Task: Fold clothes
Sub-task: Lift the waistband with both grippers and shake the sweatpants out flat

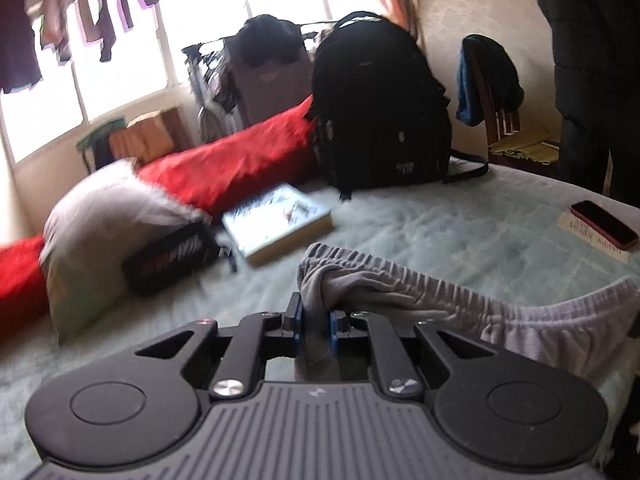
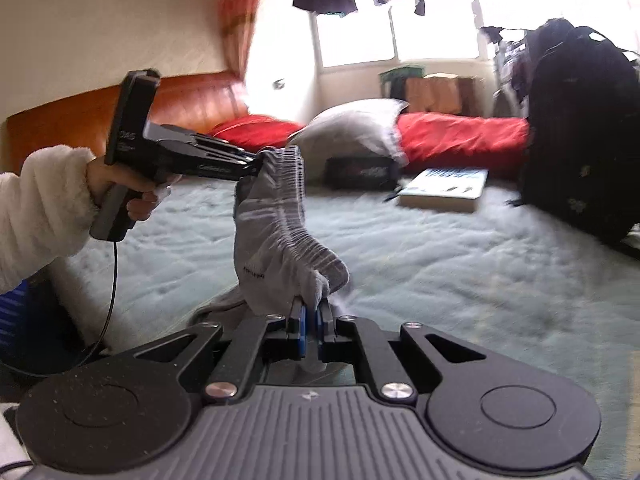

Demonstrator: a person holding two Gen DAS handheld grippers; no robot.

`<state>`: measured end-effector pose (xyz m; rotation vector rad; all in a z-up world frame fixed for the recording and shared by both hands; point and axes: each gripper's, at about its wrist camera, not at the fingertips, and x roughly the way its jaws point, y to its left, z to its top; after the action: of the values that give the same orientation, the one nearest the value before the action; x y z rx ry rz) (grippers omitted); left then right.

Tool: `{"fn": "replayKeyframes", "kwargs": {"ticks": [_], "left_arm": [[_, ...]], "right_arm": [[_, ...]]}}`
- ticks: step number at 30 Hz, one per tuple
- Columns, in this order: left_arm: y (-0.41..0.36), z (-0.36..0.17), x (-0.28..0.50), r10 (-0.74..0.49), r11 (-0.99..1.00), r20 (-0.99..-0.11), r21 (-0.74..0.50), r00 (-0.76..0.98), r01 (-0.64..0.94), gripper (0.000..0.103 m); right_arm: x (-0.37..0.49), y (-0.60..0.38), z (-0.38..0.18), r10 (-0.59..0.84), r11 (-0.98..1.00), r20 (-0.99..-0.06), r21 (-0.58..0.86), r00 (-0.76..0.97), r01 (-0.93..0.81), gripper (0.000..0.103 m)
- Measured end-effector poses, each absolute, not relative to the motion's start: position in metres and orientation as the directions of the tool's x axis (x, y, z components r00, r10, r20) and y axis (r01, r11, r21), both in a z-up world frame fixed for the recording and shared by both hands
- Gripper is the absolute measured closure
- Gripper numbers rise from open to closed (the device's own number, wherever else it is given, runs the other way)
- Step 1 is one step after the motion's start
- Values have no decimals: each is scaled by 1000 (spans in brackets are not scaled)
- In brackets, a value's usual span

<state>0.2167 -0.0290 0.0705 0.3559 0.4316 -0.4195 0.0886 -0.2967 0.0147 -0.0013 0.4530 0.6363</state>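
Observation:
A pair of grey shorts (image 2: 276, 224) with a ribbed elastic waistband hangs above the pale green bed (image 2: 440, 264), stretched between both grippers. My left gripper (image 1: 316, 316) is shut on one end of the waistband (image 1: 400, 284); in the right wrist view the left gripper (image 2: 258, 166) sits up at the left, held by a hand in a fluffy white sleeve (image 2: 44, 208). My right gripper (image 2: 312, 312) is shut on the other end of the waistband, lower and nearer. The shorts' lower part droops toward the bed.
A book (image 1: 280, 224) lies on the bed beside a dark pouch (image 1: 168, 260) and a grey pillow (image 1: 100, 232). Red bolsters (image 1: 232, 164) and a black backpack (image 1: 380, 104) line the far side. A phone (image 1: 604, 224) rests at the right edge. A chair (image 1: 500, 108) stands beyond.

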Motion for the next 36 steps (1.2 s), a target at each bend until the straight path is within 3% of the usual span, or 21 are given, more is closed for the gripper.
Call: {"fn": "replayKeyframes", "kwargs": {"ticks": [8,15,21,28,31,36], "left_arm": [[-131,66,275,-363,780,-479,314,799,542,93],[-210,30,315,-368,731,-547,330,752,597,93],[-270,20,346,-390,706,-537,346,748,618,93],[-318,-3,367,-372,706,-537,366,758,606,93],[-323,-22,371,-332,695,-592,373,734,615,83],[-307,-26,361,-312,680,-623,380,717,627,77]], "right_arm": [[94,-339,20,503,863,-365,163,784,-478,96],[109,-376,5,425,904,-390,230,817,-361,96],[124,-399,-10,336,937,-422,239,842,-254,96],[158,-419,-37,192,971,-502,221,844,-90,96],[170,-424,-57,132,977,-568,213,812,-9,96],[173,-427,-70,109,967,-626,246,772,63,92]]}}
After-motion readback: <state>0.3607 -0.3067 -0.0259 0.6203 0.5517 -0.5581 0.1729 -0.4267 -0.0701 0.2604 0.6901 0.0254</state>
